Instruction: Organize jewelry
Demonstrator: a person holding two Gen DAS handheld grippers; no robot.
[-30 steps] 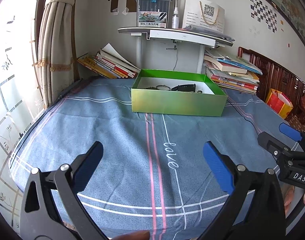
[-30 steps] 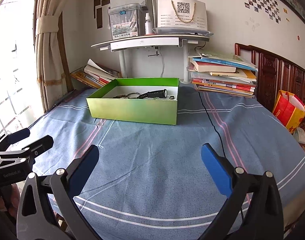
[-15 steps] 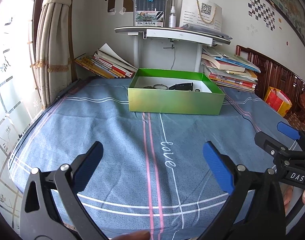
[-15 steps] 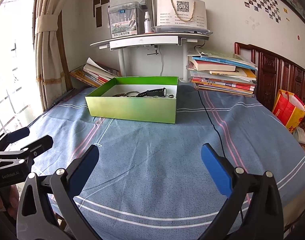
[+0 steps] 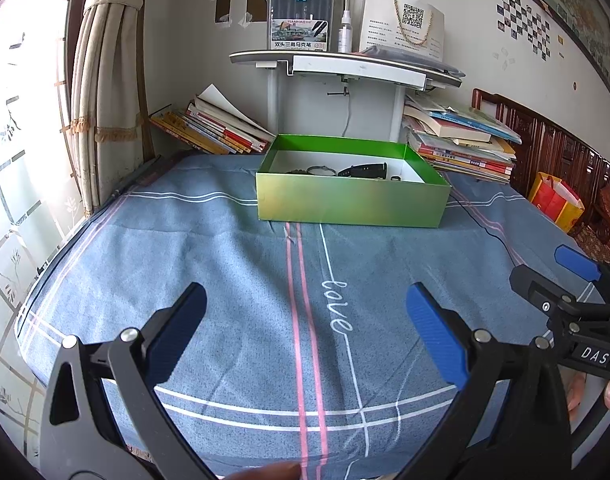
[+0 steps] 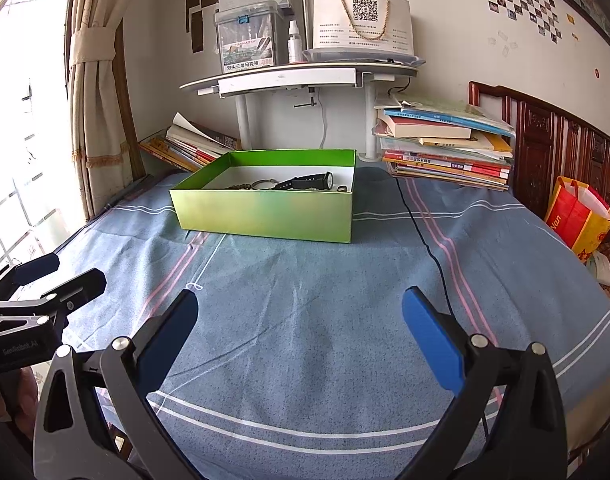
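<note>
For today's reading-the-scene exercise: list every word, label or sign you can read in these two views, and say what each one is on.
"love": white script on the blue bedspread.
"DAS": plate on the right gripper.
"GenRobot.AI": faint, on the left gripper.
"Nan": partial, on the red-and-yellow bag.
Marker box: a line of Chinese print, too small to read surely.
White paper bag: QR code; its print is too small.

"love" on the bedsheet (image 5: 337, 306), "DAS" on the right gripper (image 5: 577, 280), "Nan" on the bag (image 6: 577, 220).
</note>
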